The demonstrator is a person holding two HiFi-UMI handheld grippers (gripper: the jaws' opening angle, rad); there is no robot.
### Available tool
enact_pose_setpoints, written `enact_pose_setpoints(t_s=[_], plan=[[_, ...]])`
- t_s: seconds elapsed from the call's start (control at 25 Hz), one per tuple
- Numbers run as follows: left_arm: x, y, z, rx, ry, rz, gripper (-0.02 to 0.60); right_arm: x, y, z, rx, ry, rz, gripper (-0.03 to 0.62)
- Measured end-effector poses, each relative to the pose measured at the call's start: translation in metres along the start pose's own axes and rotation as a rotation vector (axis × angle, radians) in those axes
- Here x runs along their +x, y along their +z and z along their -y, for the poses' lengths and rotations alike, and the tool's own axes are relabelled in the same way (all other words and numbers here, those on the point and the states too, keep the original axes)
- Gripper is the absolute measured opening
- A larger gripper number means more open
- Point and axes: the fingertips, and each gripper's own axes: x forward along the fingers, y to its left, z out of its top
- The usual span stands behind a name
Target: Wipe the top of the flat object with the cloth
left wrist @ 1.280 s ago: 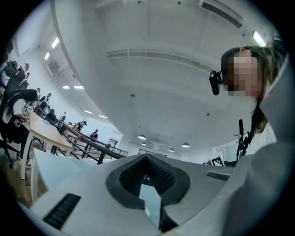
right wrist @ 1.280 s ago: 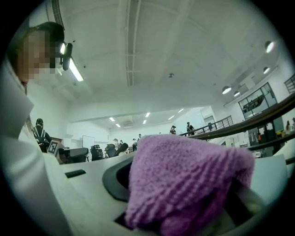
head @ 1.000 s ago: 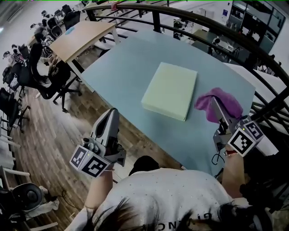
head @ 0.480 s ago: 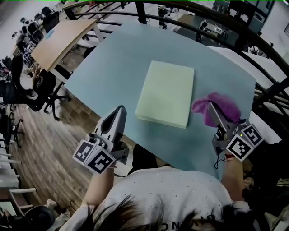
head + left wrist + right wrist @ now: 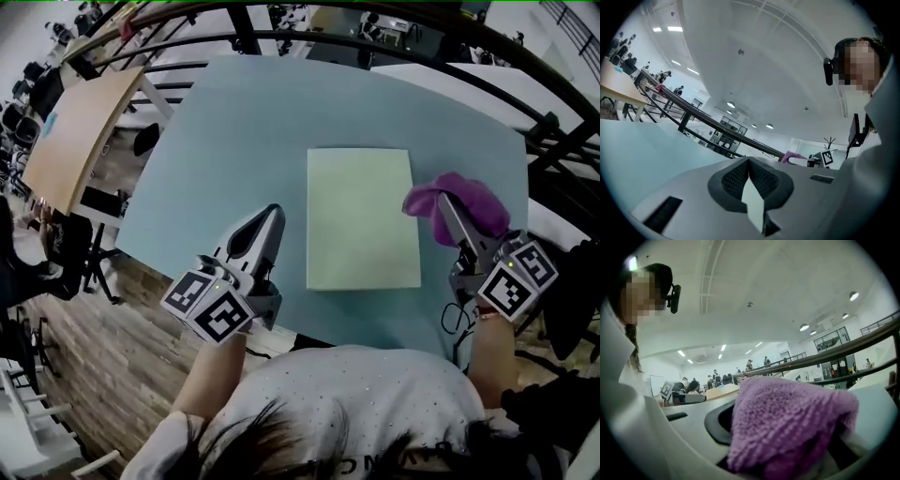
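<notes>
A pale green flat slab (image 5: 362, 217) lies in the middle of the light blue table (image 5: 244, 131). To its right, my right gripper (image 5: 448, 204) is shut on a purple cloth (image 5: 459, 201) that bunches around its tip beside the slab's right edge. In the right gripper view the cloth (image 5: 787, 427) fills the space between the jaws. My left gripper (image 5: 270, 223) hovers over the table just left of the slab, pointing level. Its jaws (image 5: 749, 165) are shut with nothing between them.
A dark curved railing (image 5: 394, 42) runs behind the table's far edge. A wooden desk (image 5: 70, 131) and office chairs (image 5: 37, 89) stand at the far left over a wood floor (image 5: 103, 356). White desks (image 5: 469, 80) lie beyond the rail on the right.
Both grippers have moved forward over the table. The left one came from beyond the table's near edge to beside the slab. The right one carried the cloth closer to the slab's right edge.
</notes>
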Motion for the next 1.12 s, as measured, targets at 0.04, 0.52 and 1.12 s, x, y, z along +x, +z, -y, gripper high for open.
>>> enact_pose_setpoints(t_s=[0.04,0.52,1.12], plan=[[0.006,0.001,-0.010,0.000,-0.016,-0.023,0.002,0.012,0.004,-0.004,-0.017,-0.008,0.001,0.031],[0.101,-0.083,-0.102,-0.163,-0.060,-0.312,0.210,0.142,0.034,-0.049,-0.136,0.046,0.010,0.031],[0.126,-0.161,-0.125,-0.378,-0.086,-0.496,0.155,0.261,-0.147,-0.026,-0.332,-0.027,-0.546,0.031]])
